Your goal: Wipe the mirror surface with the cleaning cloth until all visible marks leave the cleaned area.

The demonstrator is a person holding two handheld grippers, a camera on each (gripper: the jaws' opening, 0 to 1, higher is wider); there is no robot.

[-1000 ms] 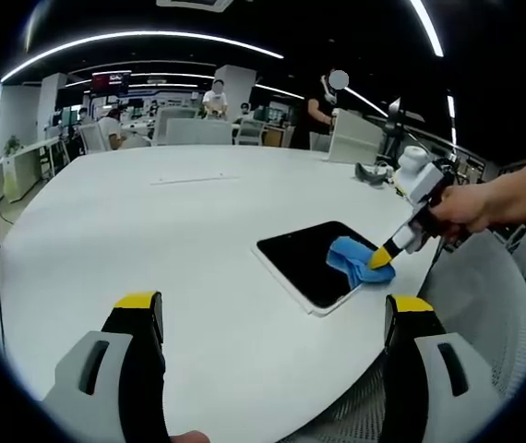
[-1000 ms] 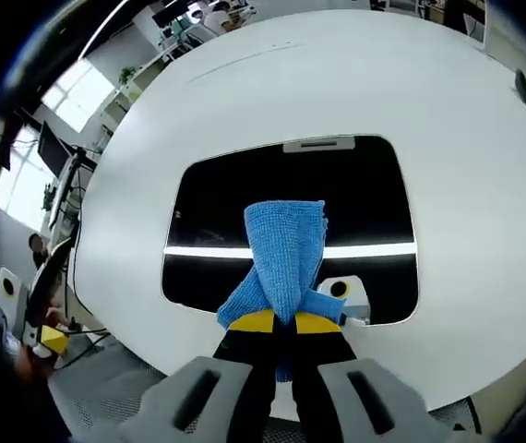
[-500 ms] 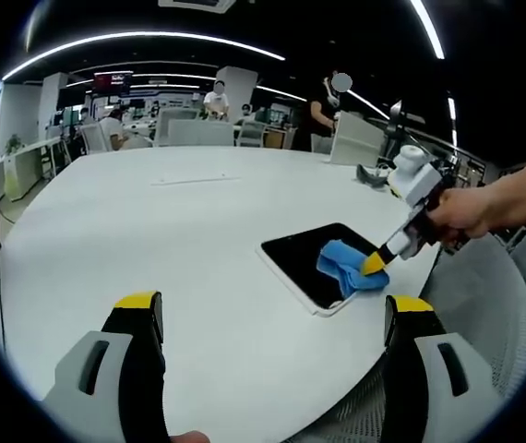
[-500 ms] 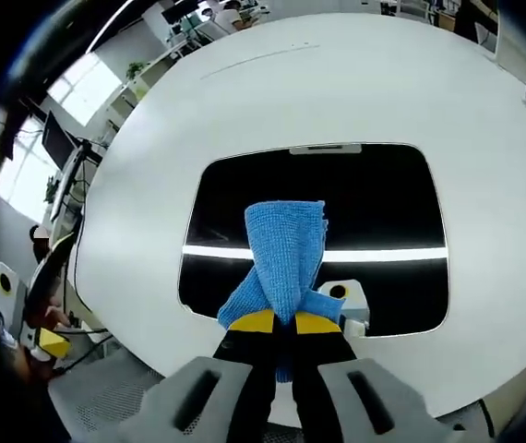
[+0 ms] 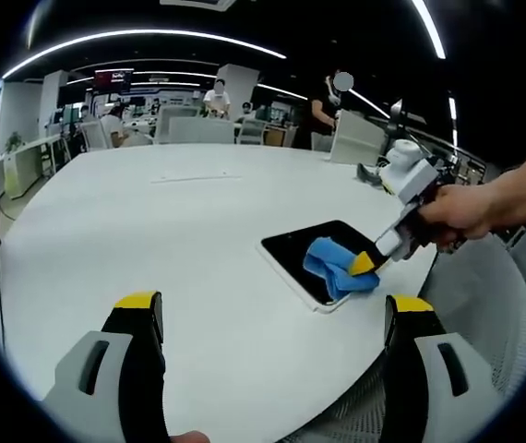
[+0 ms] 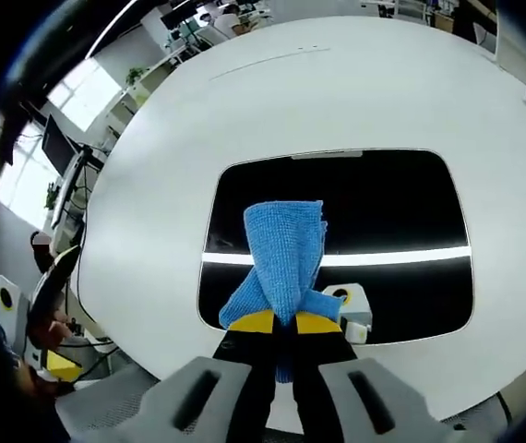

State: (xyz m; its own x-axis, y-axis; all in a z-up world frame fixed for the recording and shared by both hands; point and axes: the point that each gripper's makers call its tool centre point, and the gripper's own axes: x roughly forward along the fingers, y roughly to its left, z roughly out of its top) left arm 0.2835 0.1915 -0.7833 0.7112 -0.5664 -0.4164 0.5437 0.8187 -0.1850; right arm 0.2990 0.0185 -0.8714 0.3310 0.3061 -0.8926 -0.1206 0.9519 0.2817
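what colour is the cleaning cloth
Blue cloth, clearest in the right gripper view.

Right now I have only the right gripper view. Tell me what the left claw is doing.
Observer: The left claw is open and holds nothing; the mirror lies ahead of it, apart.
Operator: Describe my right claw from the side.
Observer: The right claw slants down, shut on the cloth, which is bunched on the mirror.
Operator: Say what is behind it.
Observer: A person's hand grips it, reaching in over the table edge.
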